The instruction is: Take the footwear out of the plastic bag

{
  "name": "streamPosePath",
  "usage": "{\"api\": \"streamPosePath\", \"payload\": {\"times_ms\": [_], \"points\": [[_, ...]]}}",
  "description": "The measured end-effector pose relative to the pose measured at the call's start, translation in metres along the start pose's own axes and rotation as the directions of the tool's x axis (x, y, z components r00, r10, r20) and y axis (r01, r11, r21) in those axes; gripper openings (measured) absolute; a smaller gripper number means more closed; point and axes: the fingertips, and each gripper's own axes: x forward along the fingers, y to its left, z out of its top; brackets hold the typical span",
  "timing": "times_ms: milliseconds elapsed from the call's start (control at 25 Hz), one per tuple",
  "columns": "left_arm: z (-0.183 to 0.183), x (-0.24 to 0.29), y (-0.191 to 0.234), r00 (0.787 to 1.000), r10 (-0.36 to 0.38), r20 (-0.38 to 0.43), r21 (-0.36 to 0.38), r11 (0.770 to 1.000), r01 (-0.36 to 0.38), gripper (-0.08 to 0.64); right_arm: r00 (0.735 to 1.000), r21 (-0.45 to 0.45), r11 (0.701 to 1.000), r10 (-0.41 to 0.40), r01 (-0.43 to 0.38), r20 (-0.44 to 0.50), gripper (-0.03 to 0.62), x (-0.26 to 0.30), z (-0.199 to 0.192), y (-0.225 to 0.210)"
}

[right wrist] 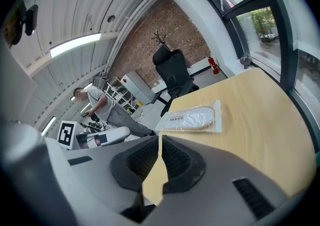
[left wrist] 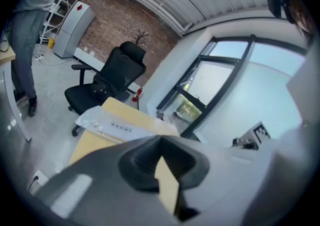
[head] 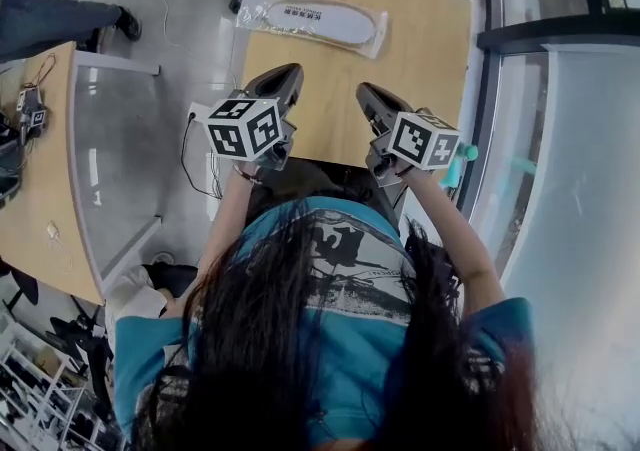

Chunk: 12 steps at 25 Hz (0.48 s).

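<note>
The reach is only starting. The left gripper (head: 284, 75), jaws pressed together and empty, hovers over the near edge of the table (head: 430, 49). The plastic bag (head: 312, 19), with the footwear (head: 330, 27) sealed inside, lies flat at the far end, untouched. The right gripper (head: 368, 93), closed to a sliver, holds nothing. Next, both likely need to advance and part their jaws for the bag.

Office: wooden desk (head: 420, 69), black swivel chair (left wrist: 107, 87), brick wall (left wrist: 117, 24).
</note>
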Motion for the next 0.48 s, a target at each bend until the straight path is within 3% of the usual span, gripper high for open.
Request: {"api": "streamPosePath", "payload": {"times_ms": [320, 480], "points": [[0.003, 0.016, -0.007, 1.0, 0.003, -0.012, 0.001, 1.0, -0.003, 0.003, 0.998, -0.03, 1.0, -0.007, 0.005, -0.058, 0.031, 0.001, 0.018, -0.052], [0.004, 0.025, -0.008, 1.0, 0.015, -0.011, -0.008, 1.0, -0.015, 0.003, 0.997, 0.019, 1.0, 0.015, -0.014, -0.079, 0.031, 0.021, 0.034, -0.089]]}}
